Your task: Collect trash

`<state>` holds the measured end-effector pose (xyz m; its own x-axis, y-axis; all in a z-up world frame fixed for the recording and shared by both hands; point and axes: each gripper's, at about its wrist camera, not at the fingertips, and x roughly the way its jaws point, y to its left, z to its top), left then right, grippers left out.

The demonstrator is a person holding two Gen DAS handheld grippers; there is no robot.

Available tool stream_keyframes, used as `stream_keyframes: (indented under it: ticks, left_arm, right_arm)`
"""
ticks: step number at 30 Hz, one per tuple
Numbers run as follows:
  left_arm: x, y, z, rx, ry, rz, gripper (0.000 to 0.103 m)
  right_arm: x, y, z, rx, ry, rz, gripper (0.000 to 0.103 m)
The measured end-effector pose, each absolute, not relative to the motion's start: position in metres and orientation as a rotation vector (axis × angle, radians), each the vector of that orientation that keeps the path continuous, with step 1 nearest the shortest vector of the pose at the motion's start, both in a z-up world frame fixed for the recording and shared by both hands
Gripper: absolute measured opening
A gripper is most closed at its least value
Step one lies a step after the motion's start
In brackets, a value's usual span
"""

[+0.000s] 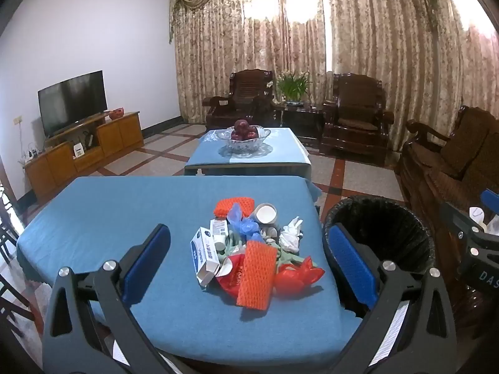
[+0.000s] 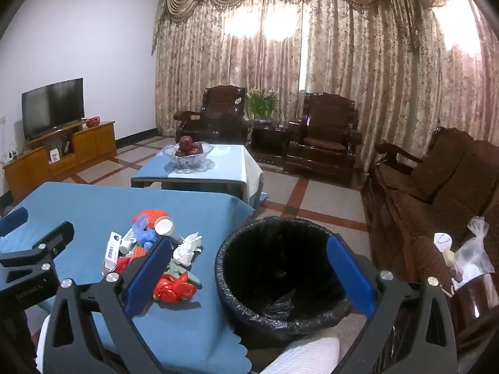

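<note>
A pile of trash lies on the blue-clothed table [image 1: 124, 212]: an orange foam net [image 1: 257, 272], a second orange net [image 1: 234, 205], a blue-and-white box [image 1: 204, 254], a paper cup [image 1: 265, 213], a white crumpled tissue [image 1: 291, 233], a blue bag [image 1: 244, 222] and a red plastic bag [image 1: 296, 275]. My left gripper [image 1: 249, 229] hovers open over the near side of the pile and holds nothing. A bin with a black liner [image 2: 274, 265] stands on the floor just right of the table. My right gripper [image 2: 249, 241] hangs open and empty above it.
Beyond the table is a low table with a glass bowl of red fruit [image 1: 243, 138]. A TV [image 1: 73, 101] on a wooden cabinet stands at left, dark armchairs [image 1: 355, 115] at the back. A sofa with plastic bags [image 2: 471, 249] is at right. A white-clad knee [image 2: 308, 355] shows below.
</note>
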<state>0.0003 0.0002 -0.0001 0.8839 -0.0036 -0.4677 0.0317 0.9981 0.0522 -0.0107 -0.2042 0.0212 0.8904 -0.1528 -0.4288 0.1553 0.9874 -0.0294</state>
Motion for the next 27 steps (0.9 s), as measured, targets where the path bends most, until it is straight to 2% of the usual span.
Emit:
stream_keyframes:
  ticks: [27]
  left_arm:
    - [0.0010, -0.0001, -0.0004, 0.064, 0.498, -0.017, 0.098]
  right_arm:
    - [-0.0111, -0.2043, 0.0211, 0.003, 0.449, -0.160, 0.097]
